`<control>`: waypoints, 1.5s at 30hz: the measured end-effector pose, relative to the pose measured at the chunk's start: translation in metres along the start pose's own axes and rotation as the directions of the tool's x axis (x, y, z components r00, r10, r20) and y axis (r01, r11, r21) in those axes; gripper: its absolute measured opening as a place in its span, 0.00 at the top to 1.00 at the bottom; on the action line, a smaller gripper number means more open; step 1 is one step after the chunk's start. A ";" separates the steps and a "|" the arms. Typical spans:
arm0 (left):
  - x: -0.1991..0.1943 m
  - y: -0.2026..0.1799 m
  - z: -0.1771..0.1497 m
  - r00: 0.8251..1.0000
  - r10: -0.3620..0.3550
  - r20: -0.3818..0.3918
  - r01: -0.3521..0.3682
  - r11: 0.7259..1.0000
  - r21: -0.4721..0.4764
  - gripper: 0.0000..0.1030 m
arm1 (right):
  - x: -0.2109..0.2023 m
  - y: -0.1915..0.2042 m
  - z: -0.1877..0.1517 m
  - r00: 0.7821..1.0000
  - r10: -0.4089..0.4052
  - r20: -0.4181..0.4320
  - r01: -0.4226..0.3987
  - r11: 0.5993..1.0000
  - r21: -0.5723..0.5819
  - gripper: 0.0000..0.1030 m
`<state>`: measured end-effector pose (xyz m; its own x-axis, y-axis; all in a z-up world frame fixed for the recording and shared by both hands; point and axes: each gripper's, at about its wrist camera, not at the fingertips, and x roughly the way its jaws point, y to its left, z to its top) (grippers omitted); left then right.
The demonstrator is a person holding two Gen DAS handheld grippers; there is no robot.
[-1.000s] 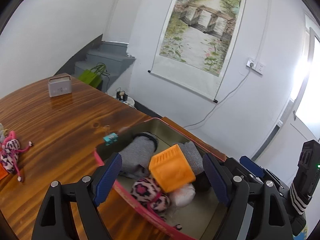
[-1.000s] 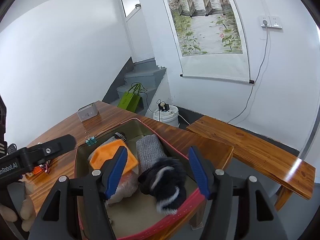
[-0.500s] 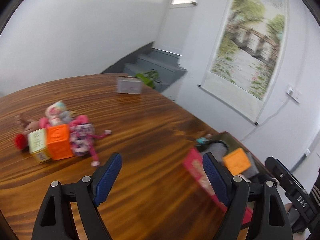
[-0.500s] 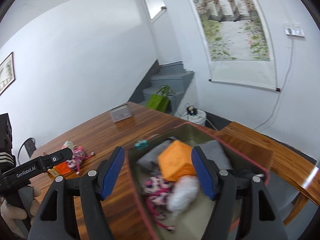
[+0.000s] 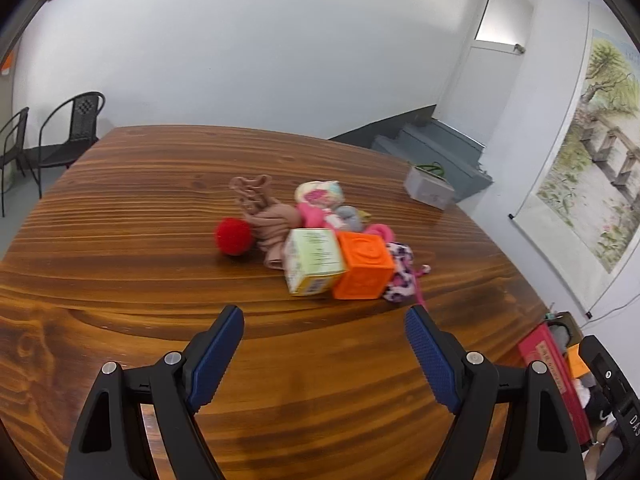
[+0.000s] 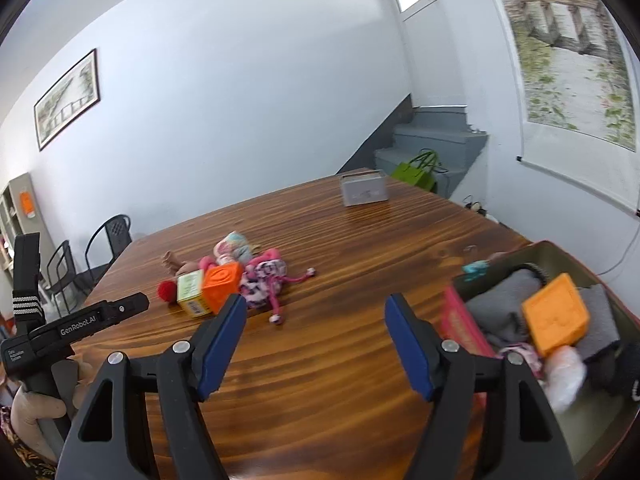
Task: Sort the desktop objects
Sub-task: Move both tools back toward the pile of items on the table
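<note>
Since both cameras swung off box (image 6: 568, 256) a second ago, left gripper (image 5: 324, 356) and right gripper (image 6: 316, 340), spread, empty, now face unsorted pile: orange cube (image 5: 362, 264), carton (image 5: 312, 260), red pompom (image 5: 233, 236); next pick pending

Box (image 5: 549, 354) at table's right edge: cut by frame edge in left wrist view, contents mostly hidden behind right hand-held gripper (image 5: 612, 400) body. Right wrist view: box (image 6: 560, 252) motion-blurred, near wall hidden by gripper finger, right side cut off. Sock pile (image 5: 276, 220): items overlap, count unclear. Carton (image 5: 312, 260) print too small to read. Teal clip (image 6: 475, 267) blurred.
</note>
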<state>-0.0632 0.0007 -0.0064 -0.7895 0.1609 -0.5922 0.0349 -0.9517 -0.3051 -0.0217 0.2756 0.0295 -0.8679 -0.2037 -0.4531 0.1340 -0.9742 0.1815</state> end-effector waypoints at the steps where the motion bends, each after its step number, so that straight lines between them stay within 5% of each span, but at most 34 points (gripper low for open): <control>1: 0.000 0.006 0.000 1.000 0.011 0.001 -0.011 1.000 -0.005 0.18 | 0.005 0.006 -0.001 1.000 0.009 -0.011 -0.009 1.000 -0.008 0.26; 12: 0.000 0.046 -0.001 0.991 0.136 0.022 -0.135 0.991 -0.024 0.18 | 0.054 0.054 0.002 0.995 0.052 -0.088 -0.060 0.994 -0.094 0.25; 29: 0.014 0.058 -0.002 0.988 0.148 -0.034 -0.150 0.988 -0.043 0.18 | 0.135 0.096 0.036 0.988 0.069 -0.141 -0.091 0.983 -0.160 0.25; 45: 0.021 0.061 -0.004 0.987 0.147 -0.064 -0.150 0.988 -0.047 0.18 | 0.232 0.112 0.024 0.961 0.048 -0.274 -0.103 0.976 -0.192 0.25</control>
<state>-0.0755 -0.0529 -0.0404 -0.7350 0.0354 -0.6772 0.1819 -0.9518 -0.2471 -0.2196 0.1219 -0.0347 -0.6963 -0.2689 -0.6655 0.3125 -0.9483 0.0561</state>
